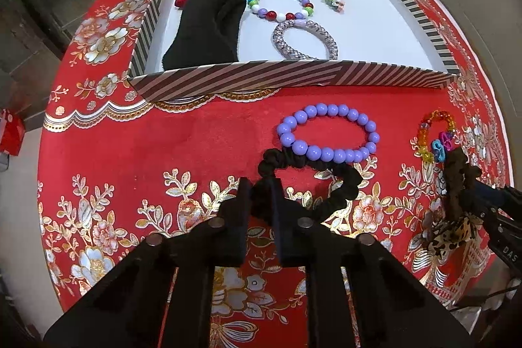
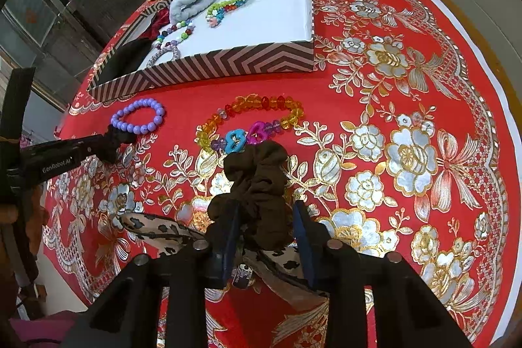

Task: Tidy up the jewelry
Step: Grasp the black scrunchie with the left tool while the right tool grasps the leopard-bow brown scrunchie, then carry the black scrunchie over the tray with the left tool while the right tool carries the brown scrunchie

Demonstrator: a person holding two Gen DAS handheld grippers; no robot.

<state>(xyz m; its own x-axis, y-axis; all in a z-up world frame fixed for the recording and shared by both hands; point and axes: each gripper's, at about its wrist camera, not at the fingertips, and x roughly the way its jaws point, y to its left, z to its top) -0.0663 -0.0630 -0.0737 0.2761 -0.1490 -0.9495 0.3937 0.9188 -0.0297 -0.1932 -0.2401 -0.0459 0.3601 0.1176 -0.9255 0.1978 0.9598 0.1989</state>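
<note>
The left gripper (image 1: 261, 185) has its fingers (image 1: 243, 194) pinched tight on the black scrunchie (image 1: 345, 181), near the middle of the tabletop (image 1: 195, 132). The purple bead bracelet (image 1: 326, 132) lies touching that scrunchie, so a lift could drag it along. The right gripper (image 2: 266, 217) has its fingers squeezing the brown scrunchie (image 2: 257, 172). A leopard hair tie (image 2: 156, 225) lies under it and may snag. The rainbow bracelet (image 2: 254, 106) sits just beyond. The striped box (image 1: 293, 75) waits at the far edge.
</note>
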